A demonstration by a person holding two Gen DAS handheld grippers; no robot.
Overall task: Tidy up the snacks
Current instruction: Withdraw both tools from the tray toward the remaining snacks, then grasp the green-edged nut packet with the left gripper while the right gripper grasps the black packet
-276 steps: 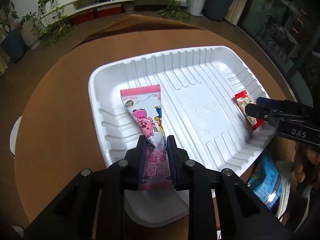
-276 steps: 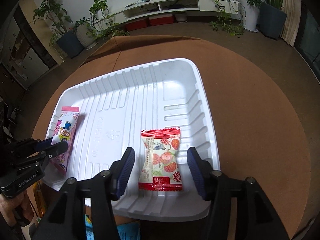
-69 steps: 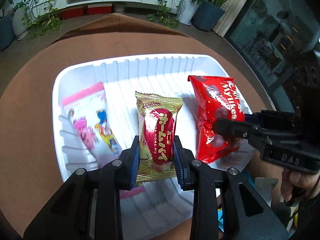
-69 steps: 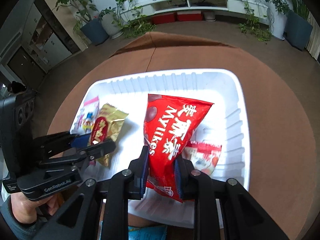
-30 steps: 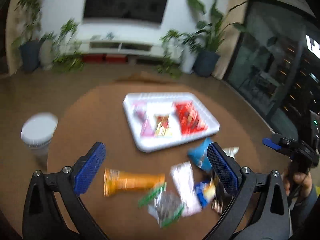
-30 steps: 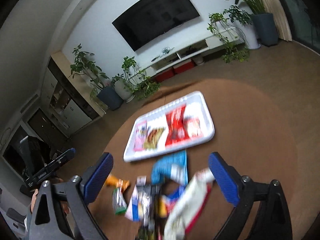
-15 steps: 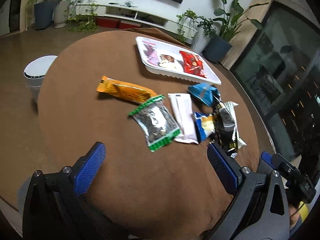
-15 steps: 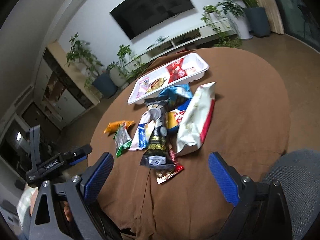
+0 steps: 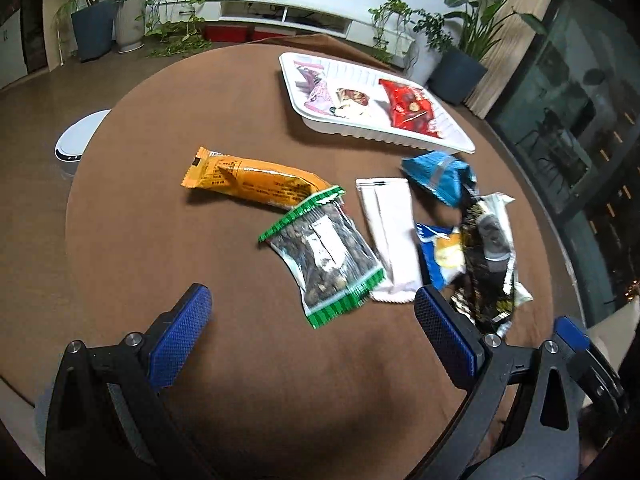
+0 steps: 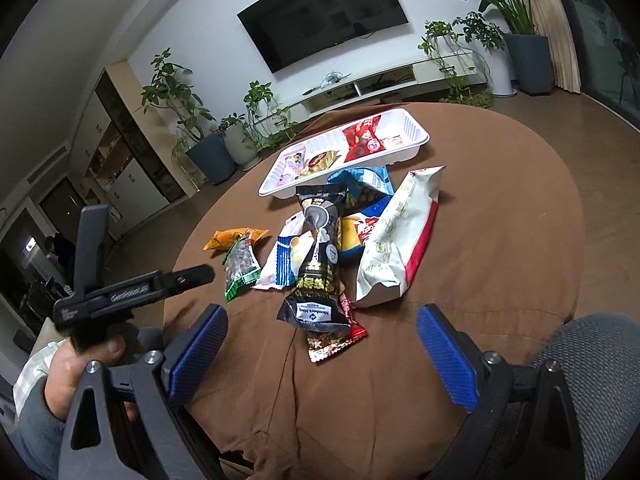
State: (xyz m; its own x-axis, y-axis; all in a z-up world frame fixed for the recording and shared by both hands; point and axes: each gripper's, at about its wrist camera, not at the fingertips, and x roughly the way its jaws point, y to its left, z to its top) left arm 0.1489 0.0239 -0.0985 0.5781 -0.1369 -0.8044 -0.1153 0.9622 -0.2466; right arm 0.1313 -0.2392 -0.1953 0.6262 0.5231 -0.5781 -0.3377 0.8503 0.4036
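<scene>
Compared with two seconds before, when each of our grippers clenched a packet over the tray, both had pulled back to the near edge of the table and held nothing. Our left gripper was spread wide, its blue pads well apart above bare brown cloth; our right gripper was spread just as wide, also released.

Just past the left gripper lay a clear bag with green ends, overlapping the tip of an orange packet. Beside it a white packet lay face down, so we could not read it. To its right a black bag lay on top of a blue-and-white pack and a red-edged wrapper, hiding much of both. A big white bag leaned against the pile; the left view cut it off almost entirely. A blue bag sat between the pile and the tray.

Farthest off, the white tray held a pink packet, a gold one, a red bag and a small red-edged sweet, the print too small to read. Open cloth lay to the left of the orange packet and right of the white bag. A grey chair crowded the near right edge.
</scene>
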